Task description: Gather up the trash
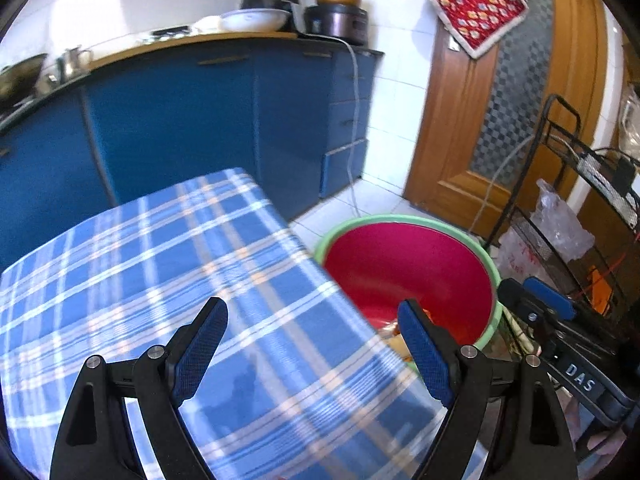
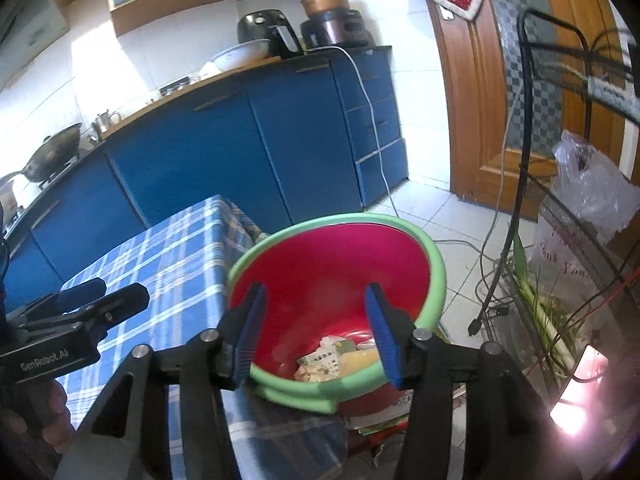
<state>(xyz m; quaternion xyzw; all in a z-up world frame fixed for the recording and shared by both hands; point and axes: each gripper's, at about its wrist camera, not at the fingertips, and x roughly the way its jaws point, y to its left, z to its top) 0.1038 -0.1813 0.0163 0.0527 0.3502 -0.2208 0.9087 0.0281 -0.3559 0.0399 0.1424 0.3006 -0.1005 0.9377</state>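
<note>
Trash gathered in a red basin beside a kitchen bench

A bench (image 1: 160, 264) draped in blue plaid cloth fills the left wrist view; at its 3 o'clock edge a green-rimmed red basin (image 2: 434, 276) holds the trash (image 2: 328, 360), crumpled wrappers and small cartons lying on its floor. The left hand-held gripper (image 1: 312, 344) hangs above the cloth, jaws spread wide and empty. The right hand-held gripper (image 2: 316, 334) hovers over the basin, jaws parted with nothing between them.
</note>
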